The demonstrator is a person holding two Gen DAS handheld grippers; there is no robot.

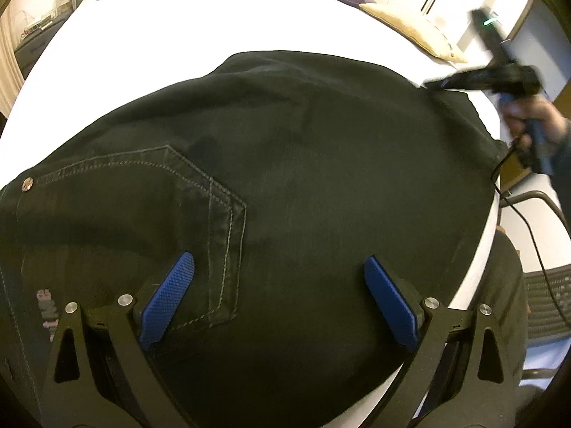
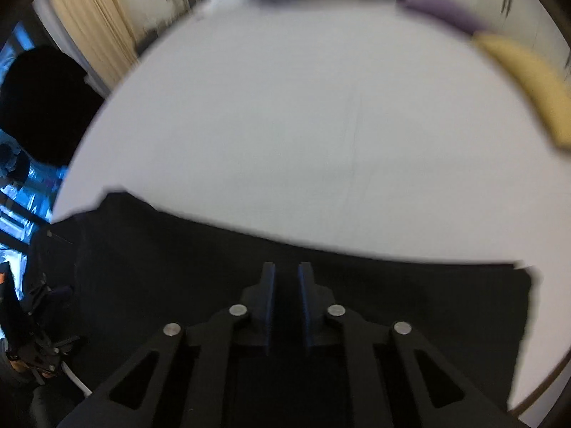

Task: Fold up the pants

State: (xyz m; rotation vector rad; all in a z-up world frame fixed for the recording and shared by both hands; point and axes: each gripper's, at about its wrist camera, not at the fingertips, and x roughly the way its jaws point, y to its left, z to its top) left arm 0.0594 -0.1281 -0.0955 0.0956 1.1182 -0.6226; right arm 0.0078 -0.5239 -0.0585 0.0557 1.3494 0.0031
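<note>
So, the pants [image 1: 303, 178] are spread over a white surface [image 1: 160, 53], dark denim, back pocket [image 1: 142, 196] facing up. The left gripper [image 1: 278, 299] is held just above them with its jaws wide apart and nothing pinched; the pocket's corner sits between the jaws, nearer the left one, and the rest of the cloth runs out ahead and off to the right.

The right gripper [image 2: 286, 306] is seen over the far leg end, its jaws drawn close with a thin gap left between them. Whether any fabric is actually caught in there can't be told, since everything is black on black and blurred. Beyond its jaws only bare white surface is seen, with a tan cushion [image 2: 528, 82] and a purple one [image 2: 442, 10] far ahead to the right.

Progress-wise: the pants look laid lengthwise with one leg probably stacked on the other, so that first fold can be counted as likely done. The crosswise folds, hem toward waist, are judged not yet made, so maybe around halfway.
</note>
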